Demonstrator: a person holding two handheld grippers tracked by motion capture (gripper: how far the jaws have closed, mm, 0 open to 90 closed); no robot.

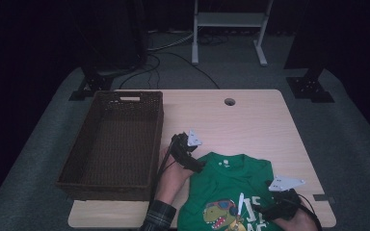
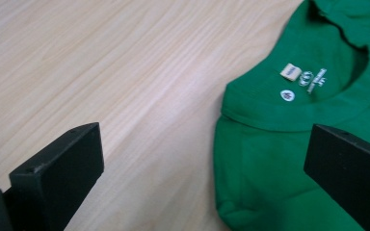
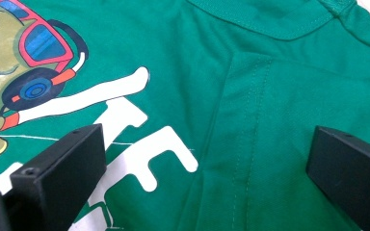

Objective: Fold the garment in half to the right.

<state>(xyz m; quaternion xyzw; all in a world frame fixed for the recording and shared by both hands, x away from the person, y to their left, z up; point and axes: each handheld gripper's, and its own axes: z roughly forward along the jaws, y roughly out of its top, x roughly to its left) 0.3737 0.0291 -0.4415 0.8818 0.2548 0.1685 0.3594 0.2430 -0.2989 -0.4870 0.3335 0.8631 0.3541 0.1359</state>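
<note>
Your right tool (image 1: 262, 208) hovers with jaws spread over the one green T-shirt (image 1: 231, 185), above its white lettering and folded sleeve seam. Your left tool (image 1: 198, 167), also spread wide, straddles the shirt's shoulder edge beside the collar. That single shirt lies flat at the desk's (image 1: 250, 125) near edge; one empty wicker basket (image 1: 113, 142) sits left.

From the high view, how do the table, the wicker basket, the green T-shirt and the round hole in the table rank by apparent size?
1. Table
2. Wicker basket
3. Green T-shirt, though it is cut off at the bottom edge, so its place below the basket is unsure
4. Round hole
</note>
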